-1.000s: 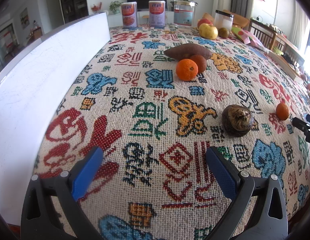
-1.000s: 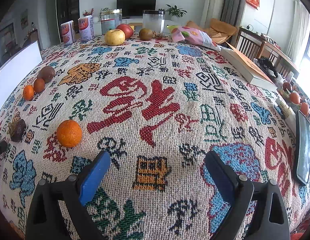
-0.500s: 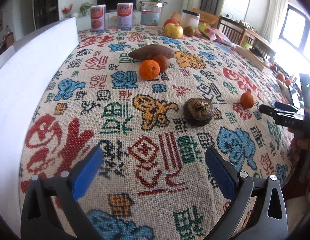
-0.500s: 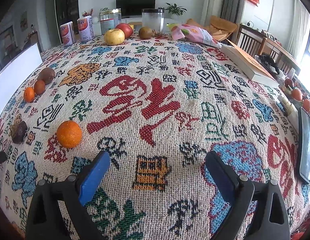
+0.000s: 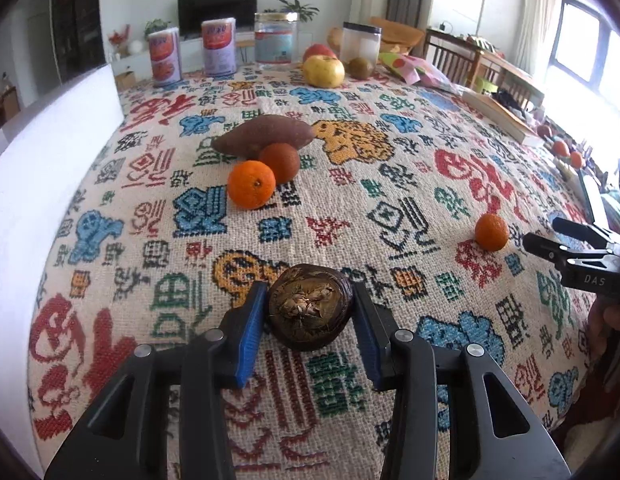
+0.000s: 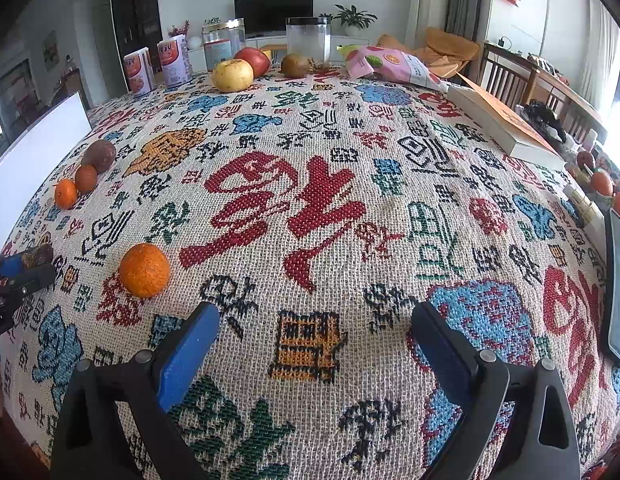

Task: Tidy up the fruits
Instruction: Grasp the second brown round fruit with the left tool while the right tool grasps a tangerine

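Two matching handheld grippers. Left gripper (image 5: 310, 312): matte black angular plastic frame, triangular cut-outs, round silver screws at the pivots, flat blue pads (image 5: 252, 332) lining the fingers. Right gripper (image 6: 314, 344): same black frame, silver screws, blue pads; white lettering "DAS" printed on its side.

A patterned woven cloth (image 6: 310, 208) covers the desk. At its far edge stand two printed cans (image 5: 190, 54), a glass jar (image 5: 276, 38) and a clear canister (image 6: 308, 42). A book (image 6: 506, 124) lies near a pink snack bag (image 6: 394, 64).
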Demonstrator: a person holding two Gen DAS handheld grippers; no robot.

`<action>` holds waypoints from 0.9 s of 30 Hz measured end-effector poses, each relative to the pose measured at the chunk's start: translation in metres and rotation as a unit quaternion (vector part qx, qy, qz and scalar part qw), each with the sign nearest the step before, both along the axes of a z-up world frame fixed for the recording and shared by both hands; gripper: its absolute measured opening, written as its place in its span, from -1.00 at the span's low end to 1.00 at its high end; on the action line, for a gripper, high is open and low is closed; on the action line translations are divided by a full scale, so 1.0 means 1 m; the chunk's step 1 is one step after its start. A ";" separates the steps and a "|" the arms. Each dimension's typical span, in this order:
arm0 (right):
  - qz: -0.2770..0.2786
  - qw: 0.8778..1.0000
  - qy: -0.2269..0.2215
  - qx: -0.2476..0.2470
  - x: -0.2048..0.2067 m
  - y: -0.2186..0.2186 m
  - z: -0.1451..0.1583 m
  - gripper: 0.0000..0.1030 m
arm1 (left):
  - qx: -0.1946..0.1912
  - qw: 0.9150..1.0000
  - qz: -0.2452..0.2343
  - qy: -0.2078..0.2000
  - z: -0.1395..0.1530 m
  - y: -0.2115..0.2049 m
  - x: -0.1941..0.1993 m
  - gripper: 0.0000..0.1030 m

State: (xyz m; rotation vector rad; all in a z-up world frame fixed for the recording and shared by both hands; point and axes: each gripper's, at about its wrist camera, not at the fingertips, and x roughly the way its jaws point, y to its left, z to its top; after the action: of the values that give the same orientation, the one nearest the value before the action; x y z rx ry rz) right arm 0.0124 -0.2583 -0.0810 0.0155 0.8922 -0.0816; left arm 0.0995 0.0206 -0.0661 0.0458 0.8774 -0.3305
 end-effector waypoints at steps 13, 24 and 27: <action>0.146 0.988 0.015 0.050 0.043 0.093 0.054 0.68 | -0.040 0.998 0.055 -0.004 0.006 0.068 -0.003 -0.15; 0.128 0.988 0.073 0.035 0.028 0.094 0.008 0.02 | -0.055 0.998 0.027 0.011 0.002 0.053 -0.009 -0.15; 0.119 0.991 0.051 0.036 0.024 0.092 0.010 -0.43 | -0.067 0.997 0.029 0.021 0.009 0.056 -0.017 -0.16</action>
State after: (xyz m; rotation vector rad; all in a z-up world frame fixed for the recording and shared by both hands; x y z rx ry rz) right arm 0.0367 -0.1667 -0.0713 -0.0280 0.9931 0.1730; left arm 0.0825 0.0768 -0.0571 -0.1112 0.8941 -0.3357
